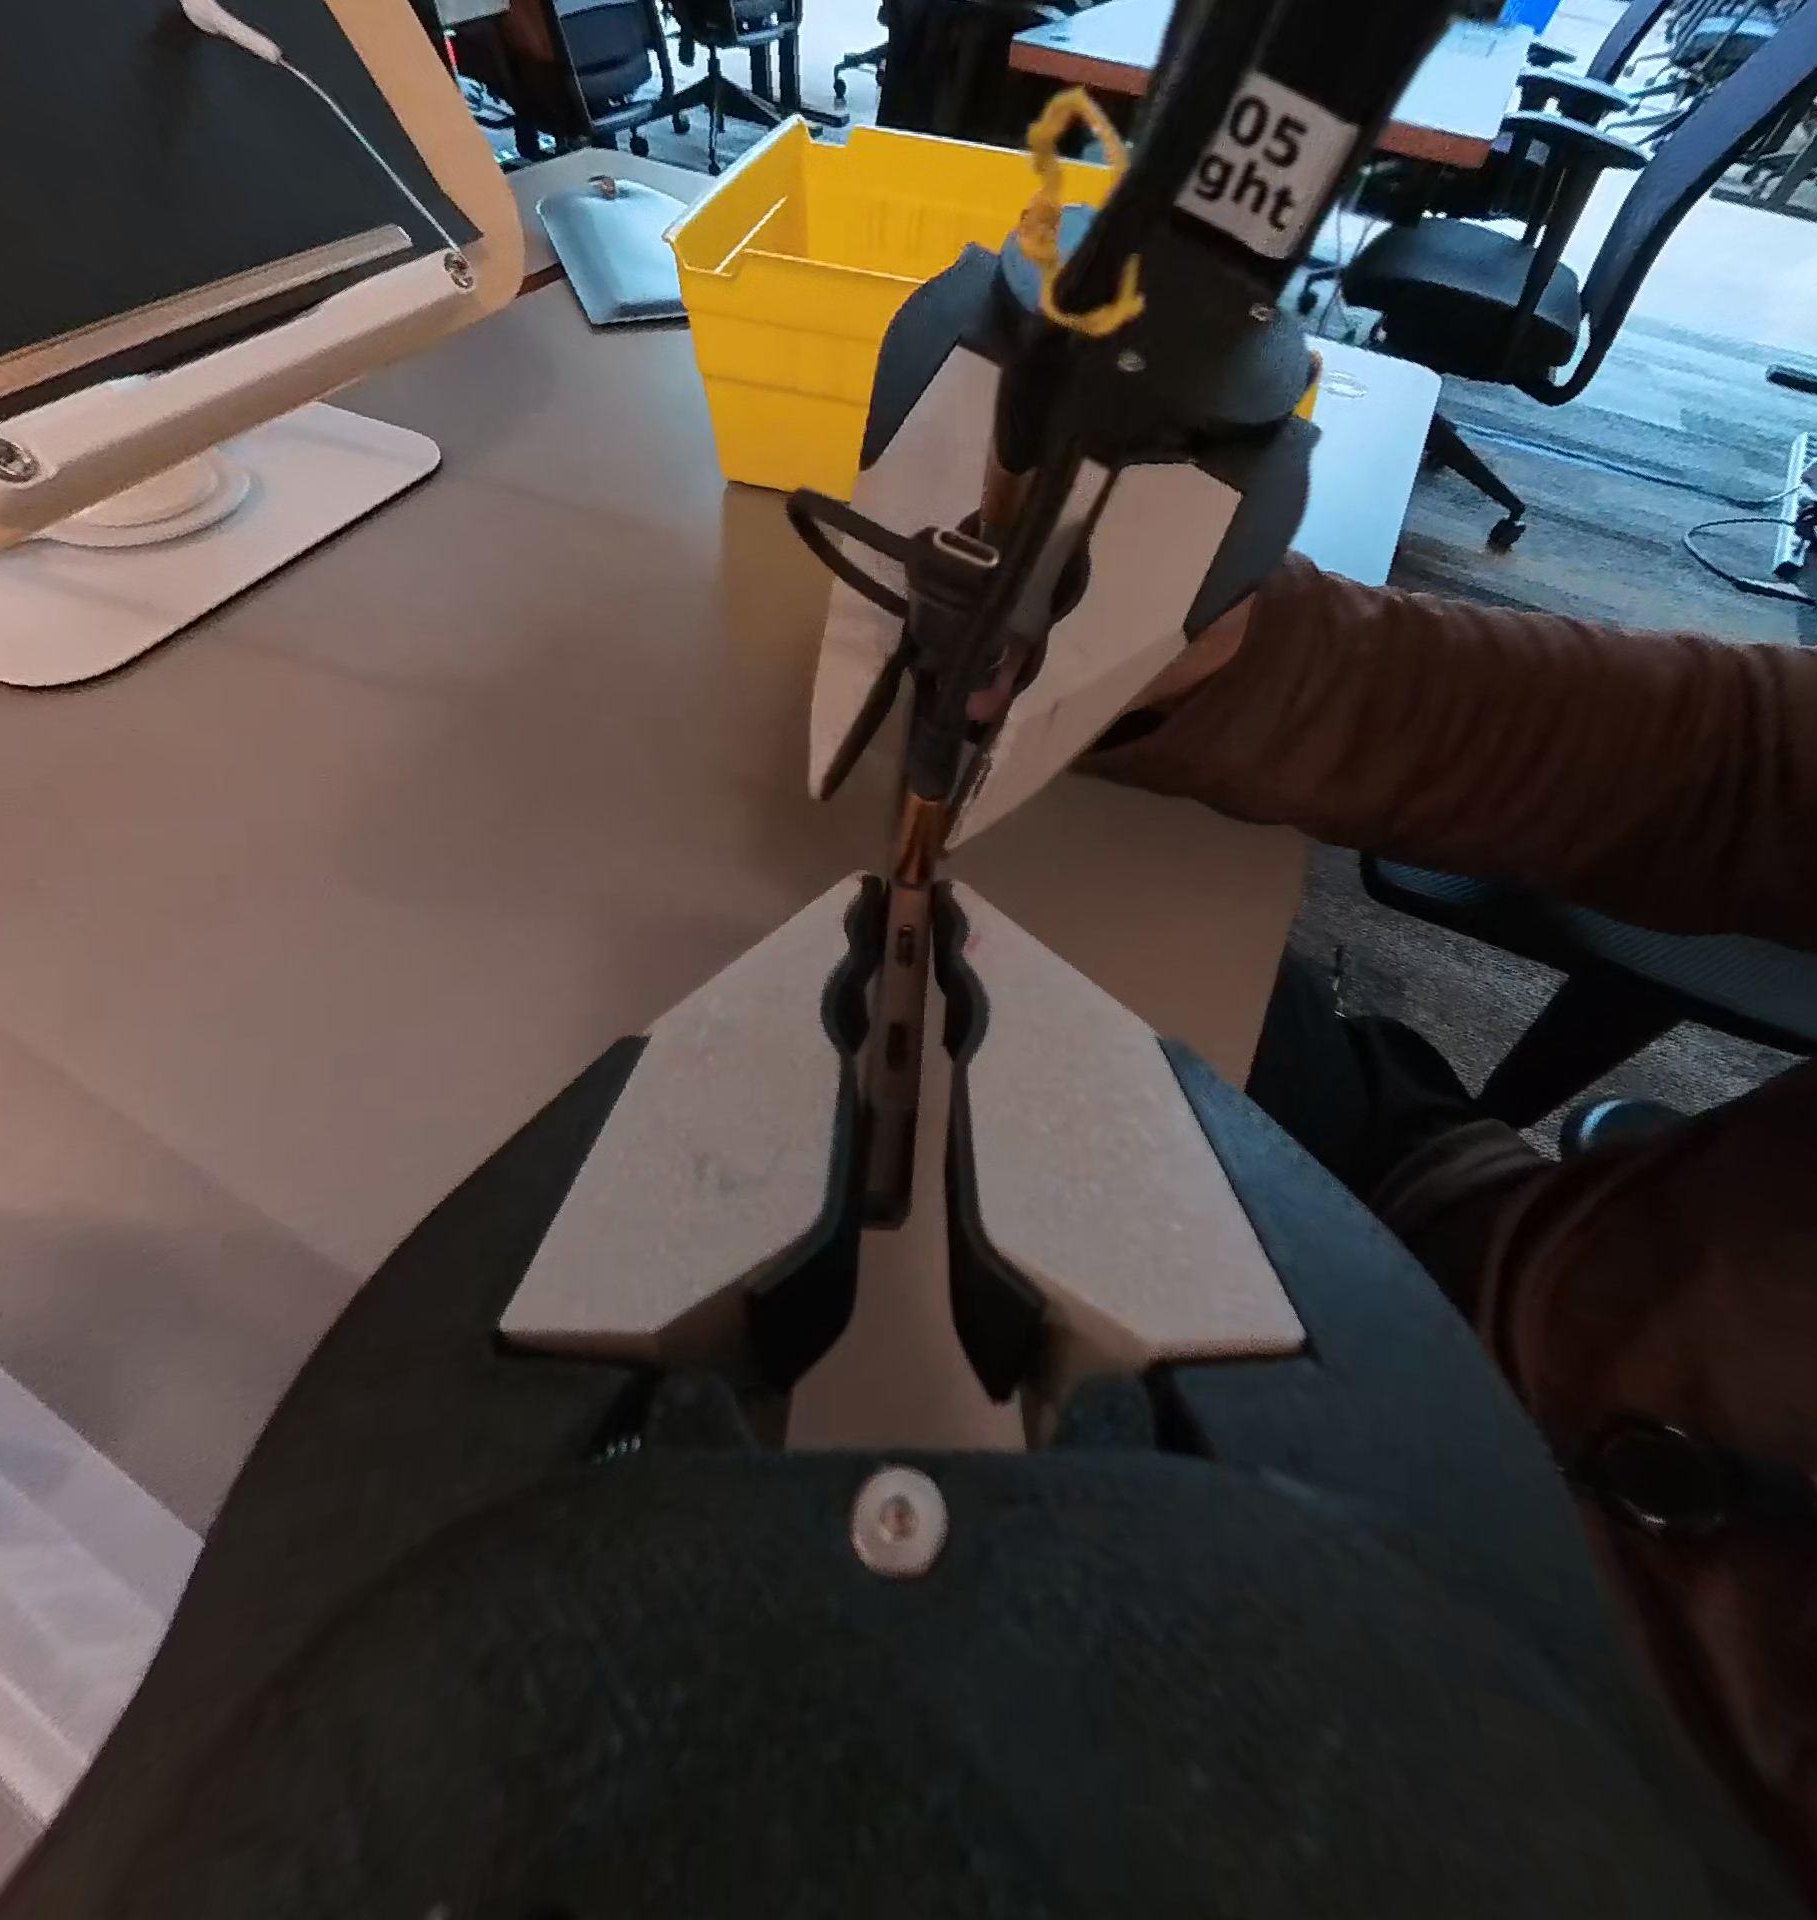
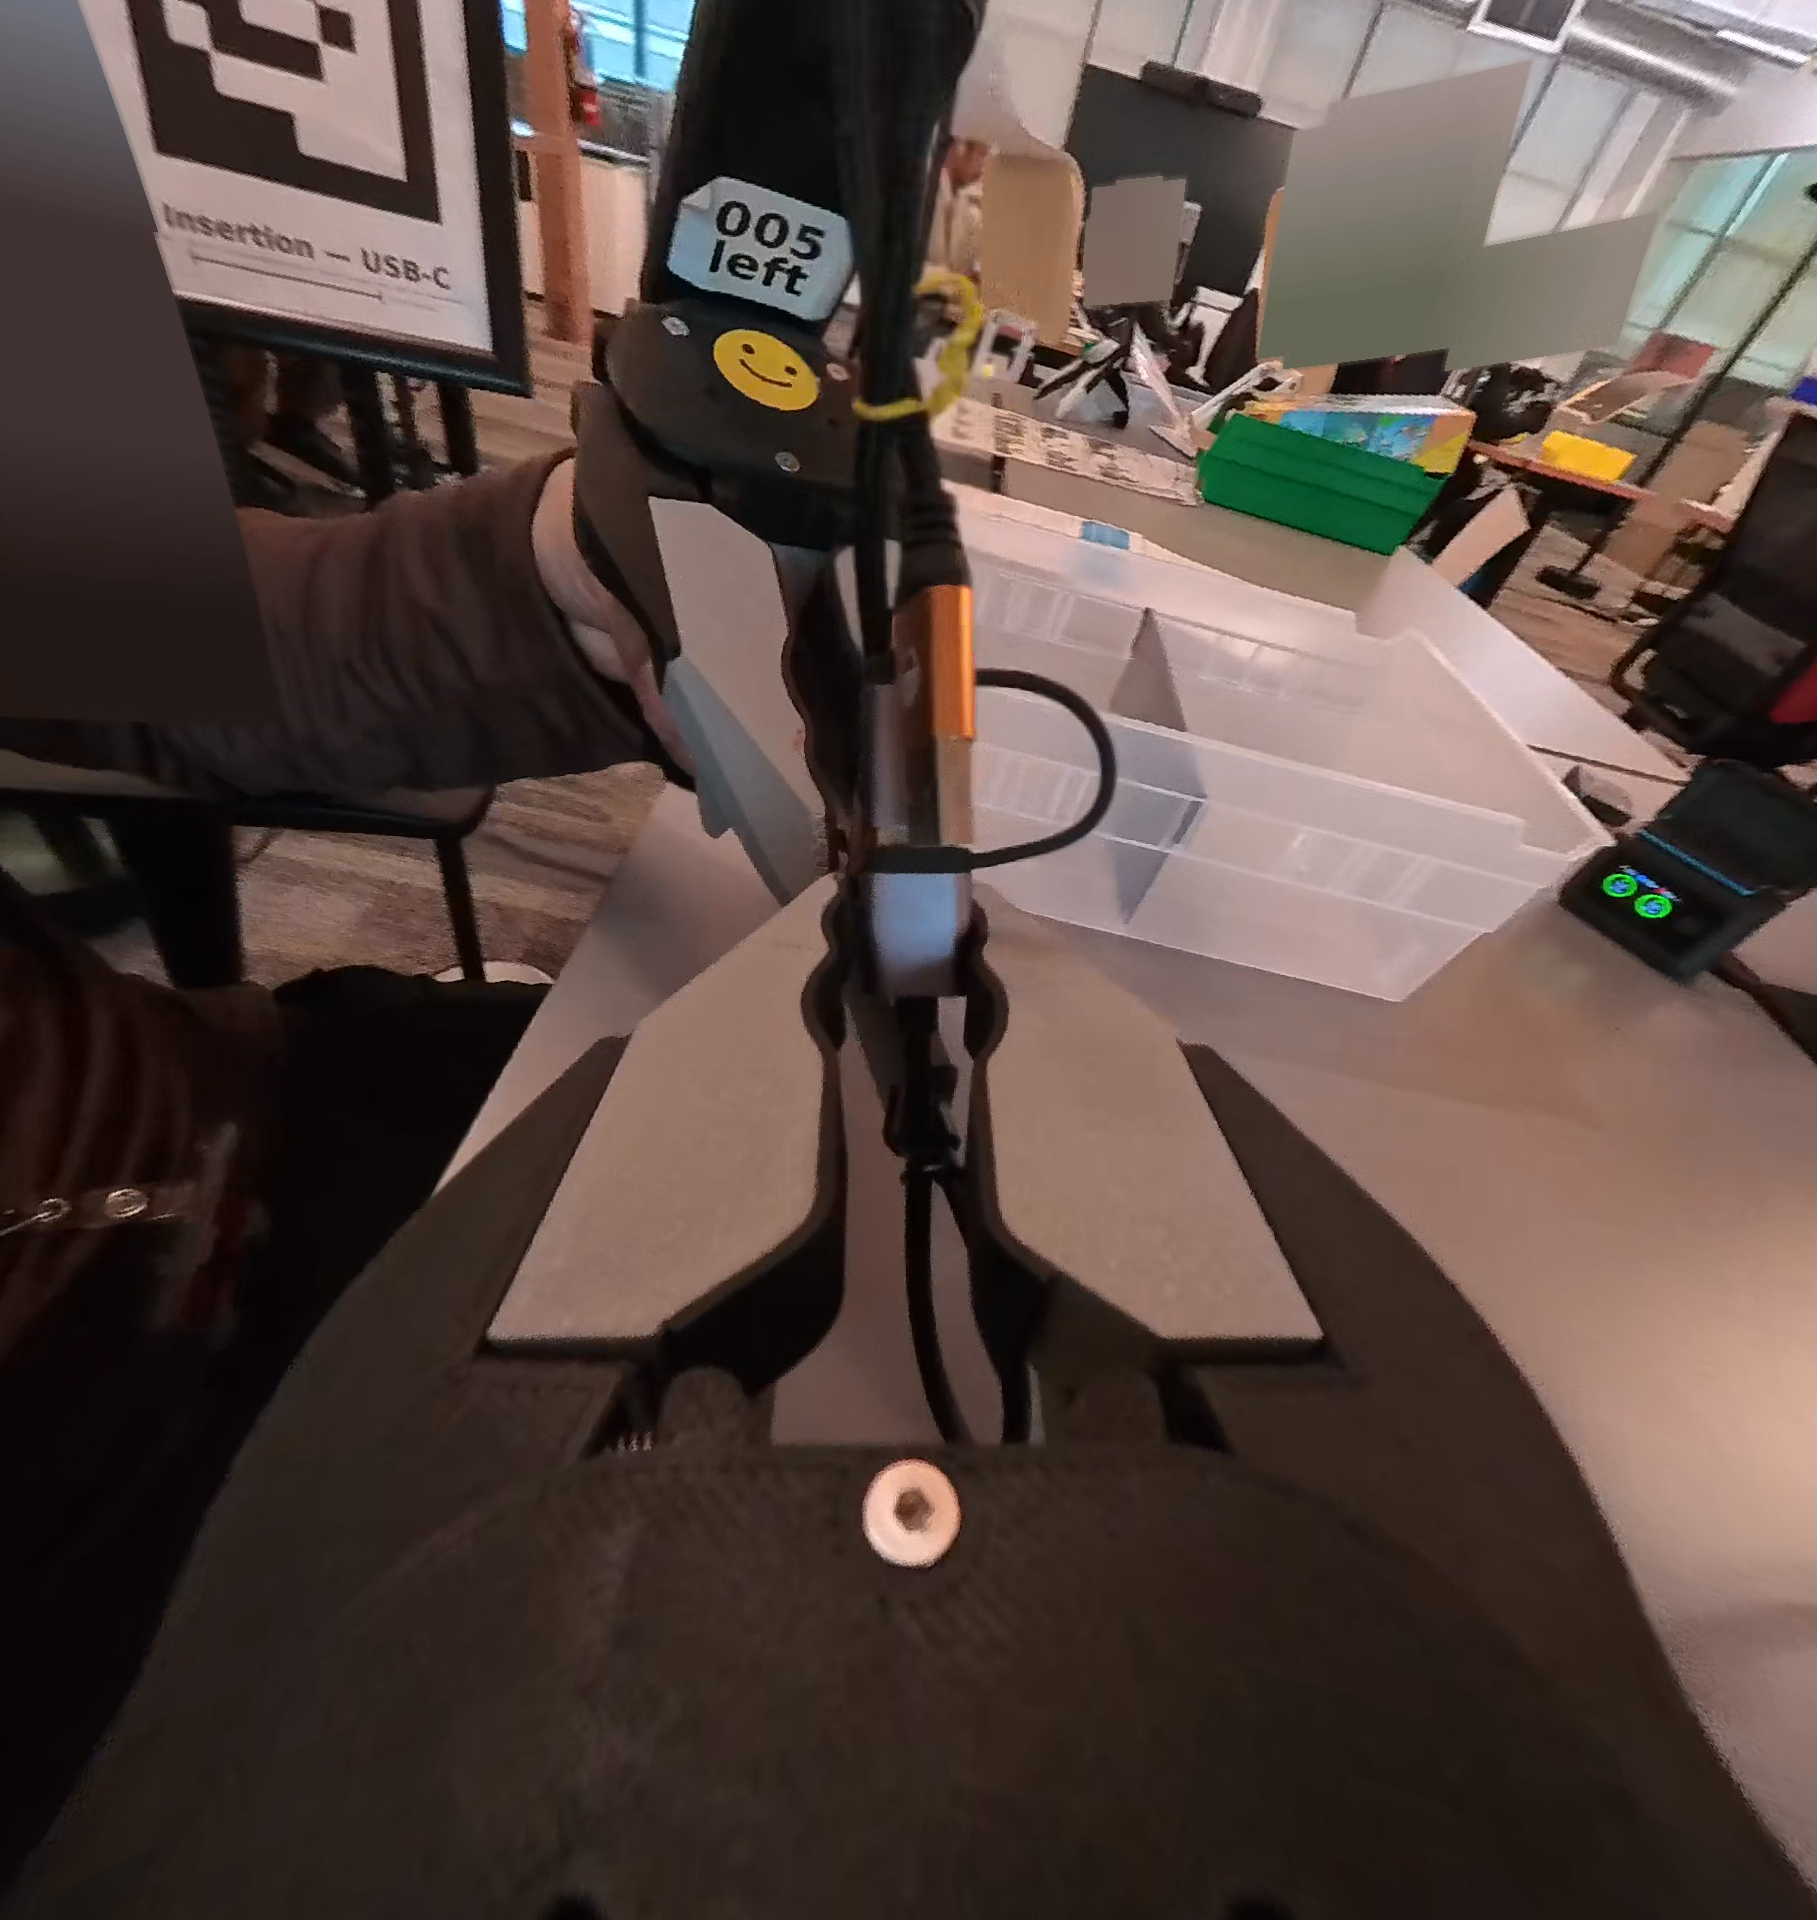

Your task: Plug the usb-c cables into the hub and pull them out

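The hub (image 1: 896, 1039) is a thin grey bar with copper edges and side ports. My left gripper (image 1: 899, 894) is shut on it, edge-on between the pads. My right gripper (image 1: 935, 821) faces it tip to tip from above. In the right wrist view the hub (image 2: 919, 769) runs up into the left gripper (image 2: 831, 821). My right gripper (image 2: 904, 935) is shut on a grey plug end (image 2: 909, 935) at the hub's near end. A black usb-c cable (image 2: 925, 1299) trails back between its fingers. A loose usb-c plug (image 1: 951, 545) sticks up beside the right fingers. A cable loop (image 2: 1091, 769) curves off the hub.
On the brown table (image 1: 416, 831) stand a yellow bin (image 1: 810, 312) behind the grippers and a white monitor stand (image 1: 187, 520) at left. A clear divided tray (image 2: 1299, 790) and a small black device (image 2: 1693, 883) lie at right. Sleeved arms hold both grippers. Office chairs stand beyond.
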Demonstrator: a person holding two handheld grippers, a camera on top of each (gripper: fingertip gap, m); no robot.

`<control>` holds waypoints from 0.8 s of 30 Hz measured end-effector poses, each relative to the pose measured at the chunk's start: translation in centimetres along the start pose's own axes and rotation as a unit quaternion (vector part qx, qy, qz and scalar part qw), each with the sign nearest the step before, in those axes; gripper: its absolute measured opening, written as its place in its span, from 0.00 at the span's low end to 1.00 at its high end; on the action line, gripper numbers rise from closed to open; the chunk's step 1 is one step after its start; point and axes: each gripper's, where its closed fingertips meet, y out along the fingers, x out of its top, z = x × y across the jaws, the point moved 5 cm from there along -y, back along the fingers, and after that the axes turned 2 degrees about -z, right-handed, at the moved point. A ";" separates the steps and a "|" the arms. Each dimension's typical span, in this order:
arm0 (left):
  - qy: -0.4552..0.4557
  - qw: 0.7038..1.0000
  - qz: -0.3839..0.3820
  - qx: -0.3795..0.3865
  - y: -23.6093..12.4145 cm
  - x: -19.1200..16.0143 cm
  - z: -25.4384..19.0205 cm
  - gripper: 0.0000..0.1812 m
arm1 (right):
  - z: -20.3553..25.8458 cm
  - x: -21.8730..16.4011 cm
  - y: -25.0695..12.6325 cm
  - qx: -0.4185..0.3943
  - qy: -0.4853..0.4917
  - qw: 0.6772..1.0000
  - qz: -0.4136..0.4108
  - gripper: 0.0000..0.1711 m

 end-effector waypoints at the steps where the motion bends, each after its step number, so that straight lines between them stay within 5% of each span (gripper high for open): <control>1: 0.002 1.000 0.002 -0.001 0.0 0.0 -0.1 0.04 | 0.1 0.0 0.0 0.009 0.003 1.000 -0.001 0.08; 24: 0.038 0.999 -0.034 0.019 -0.9 1.1 -0.1 0.04 | -1.5 0.5 -1.3 0.001 0.068 0.997 -0.045 0.06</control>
